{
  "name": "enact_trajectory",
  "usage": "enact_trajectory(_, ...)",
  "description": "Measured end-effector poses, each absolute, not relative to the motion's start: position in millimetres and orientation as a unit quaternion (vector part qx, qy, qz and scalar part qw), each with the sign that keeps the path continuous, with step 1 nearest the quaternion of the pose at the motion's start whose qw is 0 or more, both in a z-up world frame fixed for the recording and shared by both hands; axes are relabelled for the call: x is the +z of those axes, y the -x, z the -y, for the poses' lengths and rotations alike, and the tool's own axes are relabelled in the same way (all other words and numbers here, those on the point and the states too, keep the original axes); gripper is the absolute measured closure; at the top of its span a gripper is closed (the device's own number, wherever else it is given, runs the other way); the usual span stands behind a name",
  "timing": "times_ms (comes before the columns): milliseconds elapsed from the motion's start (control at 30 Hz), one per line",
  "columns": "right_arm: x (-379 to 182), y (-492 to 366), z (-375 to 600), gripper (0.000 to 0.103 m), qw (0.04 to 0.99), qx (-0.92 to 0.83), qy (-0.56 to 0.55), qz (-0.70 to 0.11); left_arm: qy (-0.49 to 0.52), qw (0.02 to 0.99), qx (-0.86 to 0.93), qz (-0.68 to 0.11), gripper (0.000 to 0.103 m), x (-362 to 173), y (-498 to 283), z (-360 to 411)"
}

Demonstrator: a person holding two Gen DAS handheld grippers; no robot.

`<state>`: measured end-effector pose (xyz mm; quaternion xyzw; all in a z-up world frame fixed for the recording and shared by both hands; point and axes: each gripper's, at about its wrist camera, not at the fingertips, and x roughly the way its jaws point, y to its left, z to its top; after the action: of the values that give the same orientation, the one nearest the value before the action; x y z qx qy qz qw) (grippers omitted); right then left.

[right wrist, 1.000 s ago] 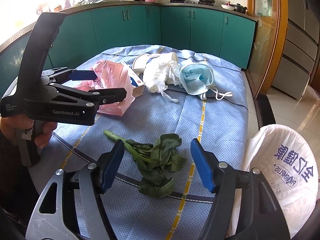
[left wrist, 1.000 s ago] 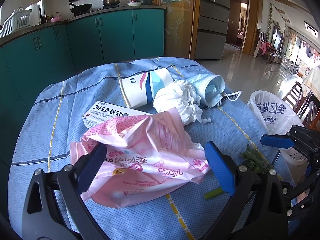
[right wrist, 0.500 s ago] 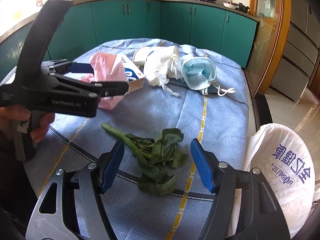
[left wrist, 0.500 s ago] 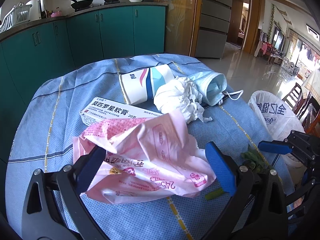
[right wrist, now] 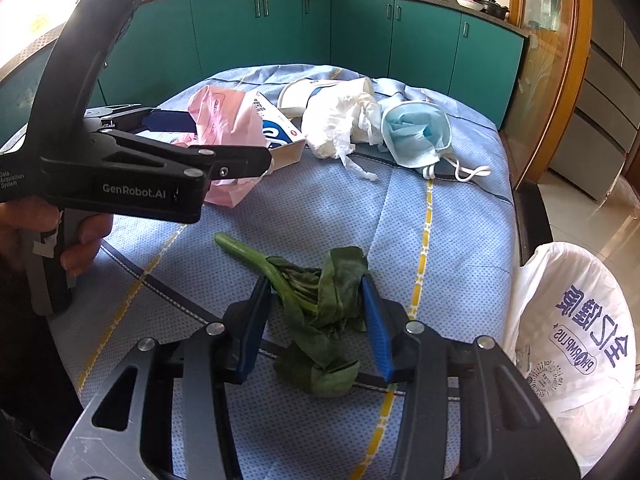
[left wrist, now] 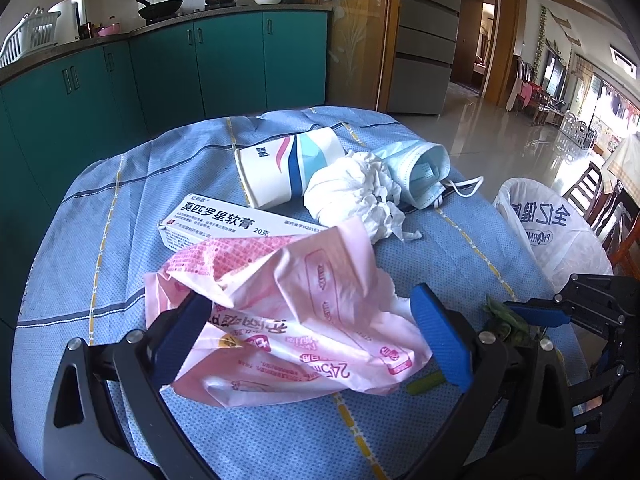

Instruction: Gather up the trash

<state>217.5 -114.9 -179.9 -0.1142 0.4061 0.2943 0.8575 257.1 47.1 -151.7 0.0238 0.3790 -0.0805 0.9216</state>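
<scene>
A wilted leafy green [right wrist: 316, 300] lies on the blue tablecloth [right wrist: 328, 208]. My right gripper [right wrist: 315, 284] straddles its middle, and its jaws are closing with both blue pads touching the leaves. A crumpled pink plastic bag [left wrist: 300, 300] lies between the wide-open jaws of my left gripper [left wrist: 308, 300], which do not press on it. Behind the bag are a white medicine box [left wrist: 216, 220], a tipped paper cup [left wrist: 280, 168], a wad of white tissue [left wrist: 352, 196] and a blue face mask [left wrist: 420, 168].
A white bin bag [right wrist: 572, 340] with blue print hangs open off the table's right edge. A hand [right wrist: 80, 236] holds the left gripper's handle at the left. Teal kitchen cabinets [left wrist: 224, 68] stand behind the table, and a tiled floor lies to the right.
The right gripper's jaws have narrowed from wide apart to touching the leafy green on both sides. The left gripper stays open over the pink bag.
</scene>
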Motion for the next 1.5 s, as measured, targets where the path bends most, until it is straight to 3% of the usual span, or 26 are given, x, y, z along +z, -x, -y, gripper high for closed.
enact_trajectory(367, -177.6, -217.5, 119.2, 0.058, 0.861, 0.289, 0.105, -0.405, -0.026, 0.919, -0.093, -0.381, 0.022, -151.4, -255.1, -43.5)
enact_trajectory(433, -176.9, -217.4, 120.7, 0.058, 0.863, 0.285, 0.102, -0.405, -0.019, 0.916, -0.104, -0.386, 0.035, -151.6, -254.9, -43.9)
enact_trajectory(833, -175.8, -224.8, 138.4, 0.058, 0.873, 0.252, 0.078, -0.409, -0.019, 0.912, -0.118, -0.392, 0.059, -150.9, -253.1, -44.1)
enact_trajectory(1233, -176.9, -222.5, 140.7, 0.058, 0.874, 0.249, 0.077, -0.409, -0.020, 0.914, -0.123, -0.387, 0.073, -142.7, -247.8, -48.3)
enact_trajectory(1500, -177.1, -222.5, 140.3, 0.058, 0.875, 0.248, 0.077, -0.410, -0.020, 0.915, -0.136, -0.380, 0.074, -135.8, -240.5, -52.1)
